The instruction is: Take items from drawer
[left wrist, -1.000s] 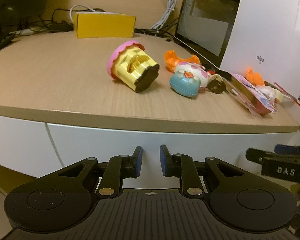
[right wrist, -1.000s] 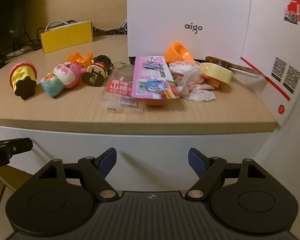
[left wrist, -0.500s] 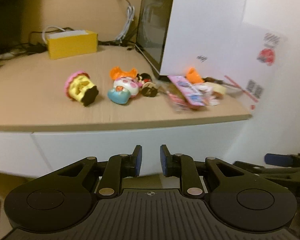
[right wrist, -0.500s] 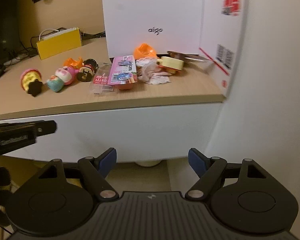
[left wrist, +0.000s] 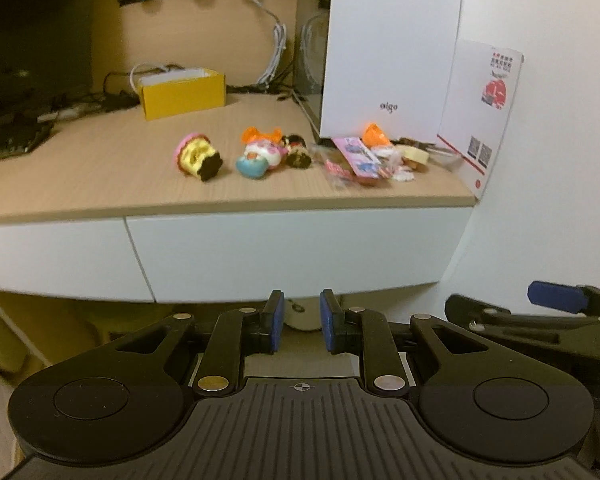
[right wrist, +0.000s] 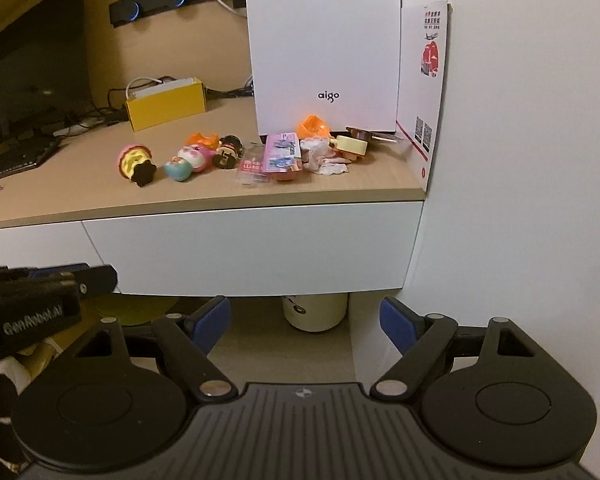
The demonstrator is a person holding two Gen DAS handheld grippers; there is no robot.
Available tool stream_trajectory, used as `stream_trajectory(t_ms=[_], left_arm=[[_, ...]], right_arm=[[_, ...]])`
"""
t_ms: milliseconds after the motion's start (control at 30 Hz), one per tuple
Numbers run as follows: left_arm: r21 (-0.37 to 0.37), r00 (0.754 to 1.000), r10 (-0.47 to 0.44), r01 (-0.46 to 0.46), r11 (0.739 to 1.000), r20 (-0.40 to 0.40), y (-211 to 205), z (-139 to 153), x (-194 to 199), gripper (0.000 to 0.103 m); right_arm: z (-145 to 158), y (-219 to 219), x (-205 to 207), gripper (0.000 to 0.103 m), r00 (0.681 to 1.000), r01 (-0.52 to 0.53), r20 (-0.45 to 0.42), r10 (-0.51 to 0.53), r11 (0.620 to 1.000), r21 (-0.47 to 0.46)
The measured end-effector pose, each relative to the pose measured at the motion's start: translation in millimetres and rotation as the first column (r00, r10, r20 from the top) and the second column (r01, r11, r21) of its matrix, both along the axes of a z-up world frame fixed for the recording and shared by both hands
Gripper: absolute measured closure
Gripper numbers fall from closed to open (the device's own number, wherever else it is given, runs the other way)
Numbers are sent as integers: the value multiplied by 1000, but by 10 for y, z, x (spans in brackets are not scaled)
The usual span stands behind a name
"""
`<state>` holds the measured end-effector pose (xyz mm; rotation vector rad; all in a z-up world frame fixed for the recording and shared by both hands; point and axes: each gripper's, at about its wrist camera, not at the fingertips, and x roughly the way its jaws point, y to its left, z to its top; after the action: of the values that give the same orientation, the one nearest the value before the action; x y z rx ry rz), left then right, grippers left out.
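The left gripper is held below and in front of the white flat-fronted drawer, its blue-padded jaws drawn nearly together with only a narrow gap and nothing between them. The right gripper is held at a similar height, its jaws spread wide and empty; the drawer front is seen closed above and ahead of it. On the light wooden desk top above both grippers, a row of small items is laid out: a yellow toy cupcake with pink frosting on its side to the left, a pink and blue rounded toy figure beside it, and flat pink snack packets straight ahead, against a tall white box. A yellow cardboard box is set farther back on the left.
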<state>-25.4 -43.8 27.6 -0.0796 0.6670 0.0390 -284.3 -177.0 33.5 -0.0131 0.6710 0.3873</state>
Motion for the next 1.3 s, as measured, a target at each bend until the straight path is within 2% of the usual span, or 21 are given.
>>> stream_trajectory(t_ms=[200, 467, 1300], left_arm=[[-37, 999, 27, -28, 999, -39, -45, -182, -126, 81], [-57, 996, 80, -82, 995, -42, 79, -213, -251, 81], [-59, 999, 34, -35, 998, -19, 29, -188, -240, 81]], right_arm=[[34, -4, -50, 20, 999, -5, 34, 6, 1000, -27], [-105, 14, -91, 20, 999, -30, -18, 29, 999, -38], [-82, 32, -121, 19, 999, -49, -5, 49, 999, -21]])
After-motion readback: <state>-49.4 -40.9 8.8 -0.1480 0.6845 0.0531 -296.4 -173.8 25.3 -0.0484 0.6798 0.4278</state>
